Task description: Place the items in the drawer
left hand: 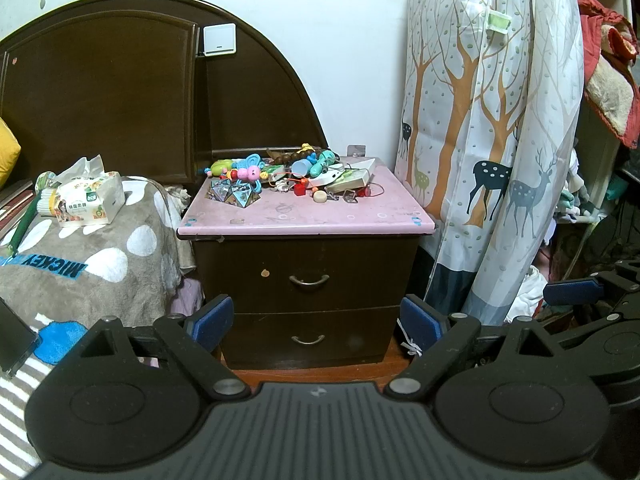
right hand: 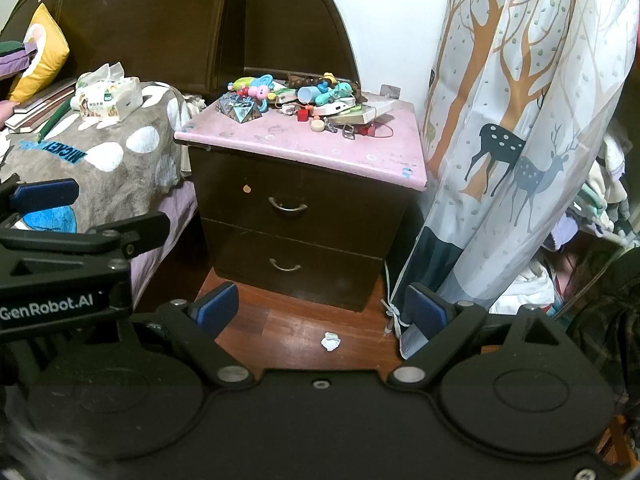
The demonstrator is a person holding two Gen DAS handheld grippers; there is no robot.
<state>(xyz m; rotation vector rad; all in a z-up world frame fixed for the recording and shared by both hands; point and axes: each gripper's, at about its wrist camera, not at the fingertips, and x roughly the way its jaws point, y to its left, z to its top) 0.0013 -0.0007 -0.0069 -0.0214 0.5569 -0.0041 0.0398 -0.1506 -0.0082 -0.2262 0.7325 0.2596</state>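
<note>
A dark wooden nightstand [left hand: 308,264] with a pink top [left hand: 304,216] stands ahead, also in the right wrist view [right hand: 296,200]. Its upper drawer [left hand: 309,280] and lower drawer [left hand: 308,339] are shut, each with a metal handle. A pile of small toys, beads, a cup and boxes [left hand: 288,176] lies at the back of the top, also seen from the right [right hand: 304,100]. My left gripper [left hand: 316,320] is open and empty, well short of the drawers. My right gripper [right hand: 320,312] is open and empty above the wooden floor.
A bed with a grey spotted blanket [left hand: 80,264] and a tissue pack [left hand: 90,200] lies left of the nightstand. A deer-print fabric wardrobe cover [left hand: 488,140] hangs on the right. A small white scrap [right hand: 330,341] lies on the floor. The headboard [left hand: 120,92] is behind.
</note>
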